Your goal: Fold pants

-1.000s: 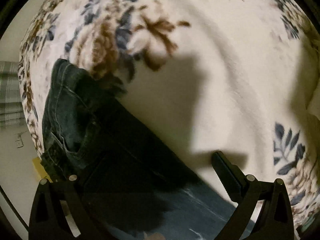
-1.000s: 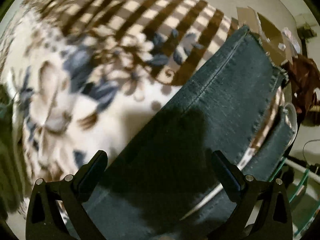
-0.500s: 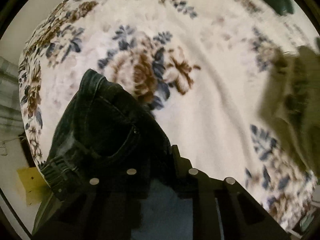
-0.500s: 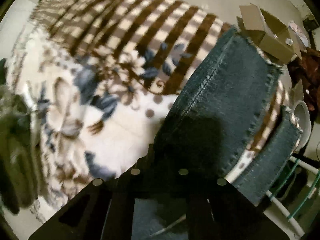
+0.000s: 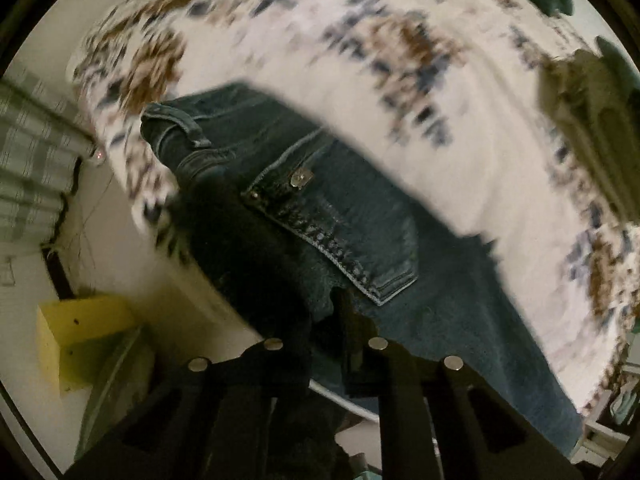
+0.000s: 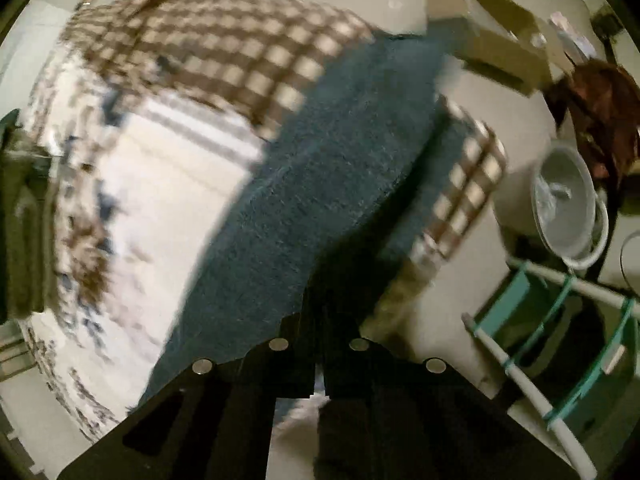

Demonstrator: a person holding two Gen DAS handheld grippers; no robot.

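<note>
Dark blue jeans (image 5: 352,216) lie on a floral bedspread (image 5: 360,60). The left wrist view shows the waistband, a belt loop and a pocket with rivets. My left gripper (image 5: 326,312) is shut on the jeans' near edge and holds it raised. The right wrist view shows a jeans leg (image 6: 320,184) running away toward its hem at the bed's far edge. My right gripper (image 6: 318,320) is shut on the near edge of that leg, lifted off the bed. Both views are motion-blurred.
A brown checked blanket (image 6: 224,52) covers the far bed end. An olive garment (image 5: 584,120) lies right on the bed. Off the bed are a yellow box (image 5: 76,328), cardboard boxes (image 6: 488,36), a white bucket (image 6: 568,204) and a teal-and-white rack (image 6: 560,320).
Both grippers went from open over the jeans to shut on the fabric, then lifted and pulled back. The jeans' waist and leg have shifted in both views.
</note>
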